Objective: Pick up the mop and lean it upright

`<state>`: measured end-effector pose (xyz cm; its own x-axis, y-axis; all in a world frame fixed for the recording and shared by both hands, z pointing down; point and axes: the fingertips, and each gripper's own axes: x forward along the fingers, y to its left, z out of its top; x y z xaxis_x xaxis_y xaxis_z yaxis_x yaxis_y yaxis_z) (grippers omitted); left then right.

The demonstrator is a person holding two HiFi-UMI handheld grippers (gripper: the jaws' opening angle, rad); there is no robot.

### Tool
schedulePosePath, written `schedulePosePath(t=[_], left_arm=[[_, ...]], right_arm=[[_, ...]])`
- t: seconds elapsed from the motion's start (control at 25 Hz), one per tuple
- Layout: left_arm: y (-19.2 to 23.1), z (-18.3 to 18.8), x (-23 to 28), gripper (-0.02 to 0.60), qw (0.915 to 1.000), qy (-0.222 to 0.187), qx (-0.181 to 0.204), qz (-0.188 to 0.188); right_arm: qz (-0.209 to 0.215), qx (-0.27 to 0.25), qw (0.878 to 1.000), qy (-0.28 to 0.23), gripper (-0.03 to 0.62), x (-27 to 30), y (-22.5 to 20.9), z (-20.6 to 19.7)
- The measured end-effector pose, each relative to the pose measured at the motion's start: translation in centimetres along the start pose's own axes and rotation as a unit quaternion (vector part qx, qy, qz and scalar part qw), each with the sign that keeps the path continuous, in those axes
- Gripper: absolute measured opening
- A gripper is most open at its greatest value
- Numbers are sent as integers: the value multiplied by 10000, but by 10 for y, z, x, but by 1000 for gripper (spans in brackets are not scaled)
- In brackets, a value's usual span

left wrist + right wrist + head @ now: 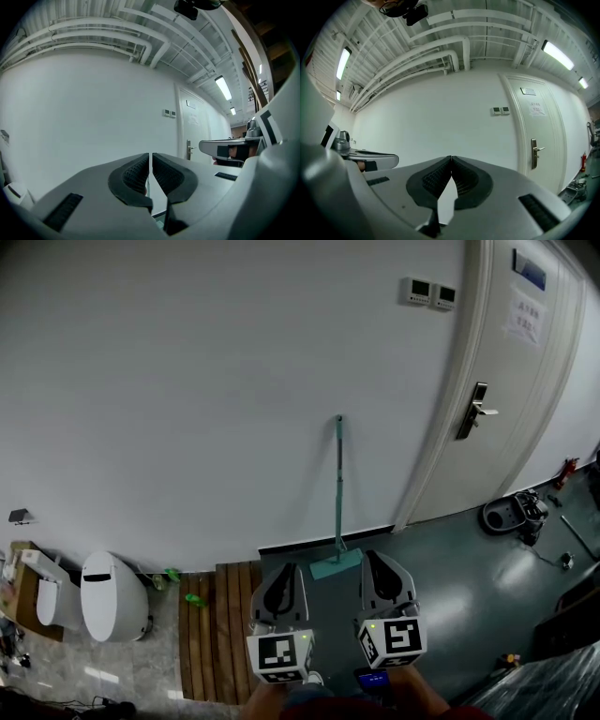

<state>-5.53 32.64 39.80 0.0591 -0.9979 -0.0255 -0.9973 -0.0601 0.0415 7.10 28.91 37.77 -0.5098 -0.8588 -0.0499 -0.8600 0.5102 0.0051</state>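
Already upright, the mop [338, 493] leans against the white wall [187, 381].

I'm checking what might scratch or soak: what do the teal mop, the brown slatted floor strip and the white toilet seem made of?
Teal flat-headed mop: slim straight pole, even matt colour, likely painted metal or plastic; head material unclear.
Brown slatted floor strip: parallel planks with seams, apparently wood or wood-look.
White rounded toilet: smooth glossy shell, probably ceramic or plastic.

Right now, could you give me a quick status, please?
Left gripper shut, empty. Right gripper shut, empty. Mop upright against wall. Nothing in the way.
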Motion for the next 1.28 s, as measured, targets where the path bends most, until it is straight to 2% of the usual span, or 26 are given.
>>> schedulePosePath(t=[0.32,0.56,0.8,1.28], left_arm=[[20,2,21,29,10000,-25,-36,-42],[24,-8,49,18,10000,72,26,-27],[17,-17,99,17,9998,160,85,-23],[6,-3,229,17,9996,100,166,195]], right_arm=[[-120,-7,9999,25,17,23,4,-4],[-135,57,9999,28,17,48,-8,-15],[-199,56,9998,-14,17,83,-41,-22],[44,145,9999,-55,17,189,-123,-18]])
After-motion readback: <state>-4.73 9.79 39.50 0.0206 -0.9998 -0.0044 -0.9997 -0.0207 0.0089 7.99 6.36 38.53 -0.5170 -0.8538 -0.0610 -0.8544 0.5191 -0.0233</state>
